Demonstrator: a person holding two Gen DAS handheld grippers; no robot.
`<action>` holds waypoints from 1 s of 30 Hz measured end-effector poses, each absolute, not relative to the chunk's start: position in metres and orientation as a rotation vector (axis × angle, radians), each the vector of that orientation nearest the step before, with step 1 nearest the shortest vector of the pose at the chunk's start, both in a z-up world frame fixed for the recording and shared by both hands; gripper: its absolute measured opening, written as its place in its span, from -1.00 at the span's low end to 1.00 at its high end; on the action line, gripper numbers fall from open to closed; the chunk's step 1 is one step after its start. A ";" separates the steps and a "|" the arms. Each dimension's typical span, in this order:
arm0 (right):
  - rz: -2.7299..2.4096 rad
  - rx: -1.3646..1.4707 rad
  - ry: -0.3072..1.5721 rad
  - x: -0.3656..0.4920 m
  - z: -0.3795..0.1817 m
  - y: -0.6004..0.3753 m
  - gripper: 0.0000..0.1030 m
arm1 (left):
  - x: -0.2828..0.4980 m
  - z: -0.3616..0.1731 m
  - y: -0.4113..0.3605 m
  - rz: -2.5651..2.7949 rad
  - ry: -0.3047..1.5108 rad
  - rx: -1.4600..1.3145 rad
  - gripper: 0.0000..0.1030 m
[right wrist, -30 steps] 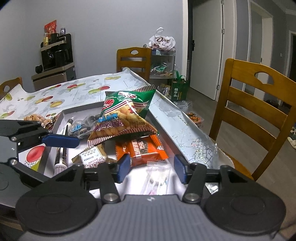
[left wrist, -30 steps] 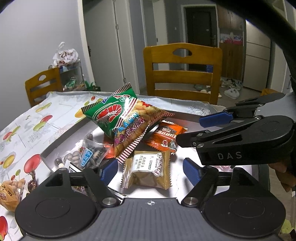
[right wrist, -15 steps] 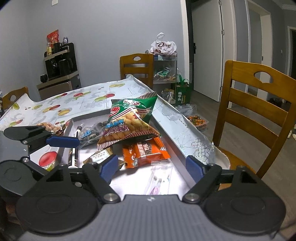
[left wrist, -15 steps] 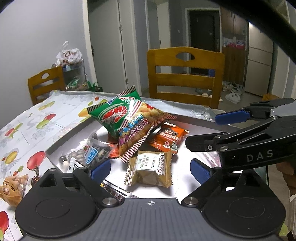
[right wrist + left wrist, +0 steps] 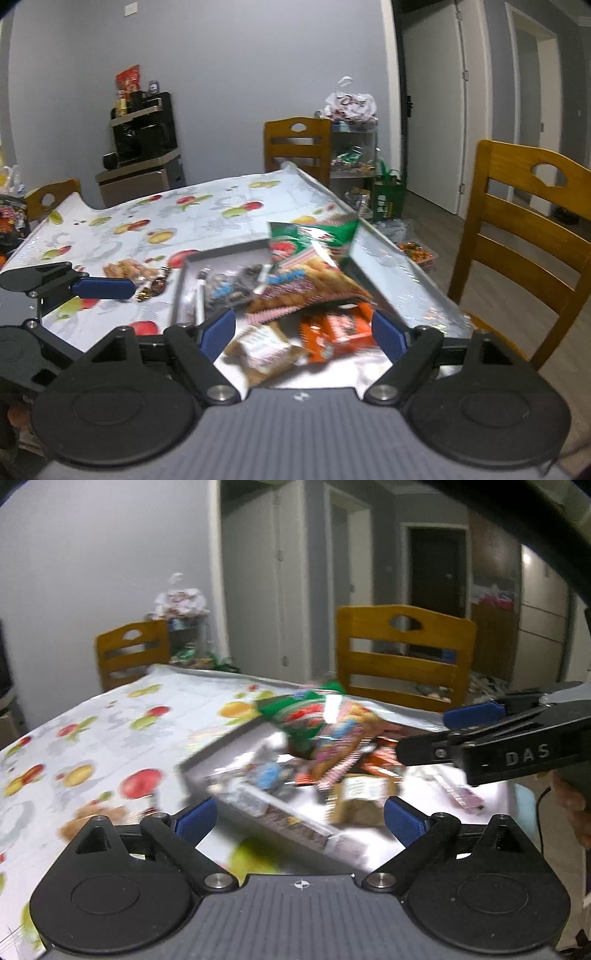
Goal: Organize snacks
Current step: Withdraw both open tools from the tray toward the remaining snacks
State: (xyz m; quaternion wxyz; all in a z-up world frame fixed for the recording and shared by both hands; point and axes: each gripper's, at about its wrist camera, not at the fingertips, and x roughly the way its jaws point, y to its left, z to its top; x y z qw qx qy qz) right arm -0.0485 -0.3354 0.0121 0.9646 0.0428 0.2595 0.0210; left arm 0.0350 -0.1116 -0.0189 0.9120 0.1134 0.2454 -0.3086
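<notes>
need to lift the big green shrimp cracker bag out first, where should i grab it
Pinch the green top seam of the cracker bag with the right hand-held gripper, coming from above. That flat crimped edge sticks up at the far end, free of the packets beneath, while the puffy middle would likely slip.

Wooden chair beside fruit-print tablecloth (grey wall behind).

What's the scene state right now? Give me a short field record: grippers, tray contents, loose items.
left gripper: open, empty, above the near end of the tray
right gripper: open, empty, over the small packets
tray: grey, shallow, on the fruit-print tablecloth
prawn cracker bag: green and red, lying on top of the pile
orange packet: in the tray, near the right fingers
tan packet: in the tray, beside the orange packet
loose snacks: on the tablecloth, outside the tray
image quality: motion blur in both views
</notes>
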 end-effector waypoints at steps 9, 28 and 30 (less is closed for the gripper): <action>0.178 0.135 0.519 -0.026 0.042 -0.284 0.60 | 0.050 0.007 -0.033 -0.436 0.465 0.126 0.92; 0.246 0.107 0.489 0.025 0.084 -0.190 0.64 | 0.110 0.030 0.036 -0.225 0.415 -0.033 0.99; 0.225 0.103 0.510 0.028 0.078 -0.192 0.64 | 0.120 0.020 0.035 -0.218 0.443 -0.049 0.99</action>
